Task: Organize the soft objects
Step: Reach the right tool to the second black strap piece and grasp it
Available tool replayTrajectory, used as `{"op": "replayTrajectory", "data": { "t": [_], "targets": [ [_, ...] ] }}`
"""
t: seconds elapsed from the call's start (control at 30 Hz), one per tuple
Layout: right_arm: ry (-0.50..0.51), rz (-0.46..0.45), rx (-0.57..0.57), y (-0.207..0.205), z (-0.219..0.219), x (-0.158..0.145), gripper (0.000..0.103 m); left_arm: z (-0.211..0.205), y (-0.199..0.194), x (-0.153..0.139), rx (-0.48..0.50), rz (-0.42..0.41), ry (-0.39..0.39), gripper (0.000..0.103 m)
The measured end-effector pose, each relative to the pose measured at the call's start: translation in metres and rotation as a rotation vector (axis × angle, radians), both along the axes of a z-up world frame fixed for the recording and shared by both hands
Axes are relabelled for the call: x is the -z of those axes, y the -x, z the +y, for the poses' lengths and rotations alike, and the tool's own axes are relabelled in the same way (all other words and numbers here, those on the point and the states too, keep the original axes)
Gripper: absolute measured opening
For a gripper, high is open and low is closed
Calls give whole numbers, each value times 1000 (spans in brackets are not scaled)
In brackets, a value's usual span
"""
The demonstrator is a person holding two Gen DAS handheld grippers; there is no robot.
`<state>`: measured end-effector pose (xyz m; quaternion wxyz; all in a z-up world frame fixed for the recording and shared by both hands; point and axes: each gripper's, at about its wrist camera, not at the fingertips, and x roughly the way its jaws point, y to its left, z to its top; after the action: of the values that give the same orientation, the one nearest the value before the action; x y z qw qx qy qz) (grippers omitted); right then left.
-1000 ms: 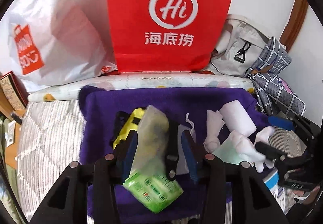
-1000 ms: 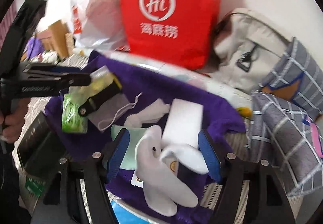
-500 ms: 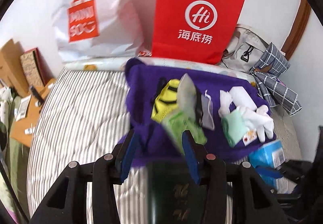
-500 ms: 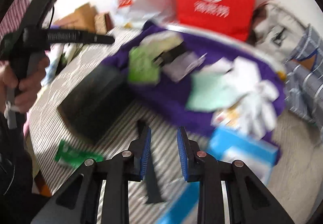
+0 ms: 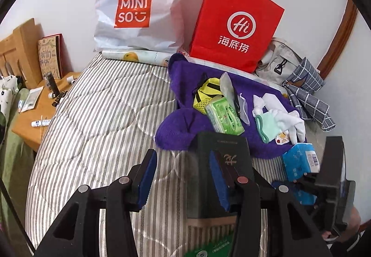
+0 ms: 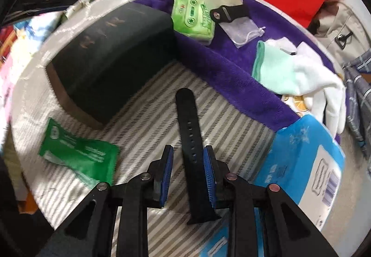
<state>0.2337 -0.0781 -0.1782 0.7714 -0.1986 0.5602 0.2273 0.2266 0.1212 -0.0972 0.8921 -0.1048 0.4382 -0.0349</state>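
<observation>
The step in hand is judged to be pickup of the black strap [image 6: 188, 122], which lies flat on the striped bed [image 6: 148, 99] in the right wrist view. The right gripper [image 6: 188, 172] points steeply down over it, the strap's lower part running between the two blue pads; the jaws stand narrow, but whether the pads press on the strap cannot be told. The left gripper [image 5: 183, 184] is partly open with nothing between its jaws, above the bed beside the dark box [image 5: 220, 152]. From the strap, the dark box lies at 10 o'clock, the purple towel [image 6: 231, 66] with its green tissue pack [image 6: 193, 17] and white gloves [image 6: 310, 78] at 1 o'clock. The next move calls for a confirmed, centred grip on the strap, then a lift clear of the bed.
</observation>
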Motion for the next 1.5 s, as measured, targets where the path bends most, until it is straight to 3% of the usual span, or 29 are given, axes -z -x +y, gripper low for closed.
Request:
{"op": "replayTrajectory", "data": {
  "t": [0.17, 0.43, 0.57, 0.77, 0.87, 1.0, 1.27, 1.5],
  "targets": [
    [9, 6, 24, -6, 1, 1, 33, 8, 6, 2, -3, -9, 24, 45],
    [-37, 60, 71, -6, 0, -2, 22, 17, 14, 6, -3, -23, 76, 45],
    [-49, 78, 79, 16, 9, -4, 23, 23, 19, 10, -8, -19, 78, 45],
    [-100, 74, 153, 17, 0, -4, 27, 29, 29, 17, -2, 0, 70, 45],
    [-111, 29, 146, 16, 3, -3, 30, 28, 37, 24, 10, 15, 76, 45],
    [-141, 1, 134, 20, 2, -3, 22, 23, 51, 32, 30, 41, 62, 45],
    [-256, -44, 210, 43, -11, -17, 21, 11, 79, 46, 81, 77, 37, 45],
    [-300, -97, 276, 81, -28, -38, 21, -21, 85, 56, 207, 95, 47, 45]
  ]
}}
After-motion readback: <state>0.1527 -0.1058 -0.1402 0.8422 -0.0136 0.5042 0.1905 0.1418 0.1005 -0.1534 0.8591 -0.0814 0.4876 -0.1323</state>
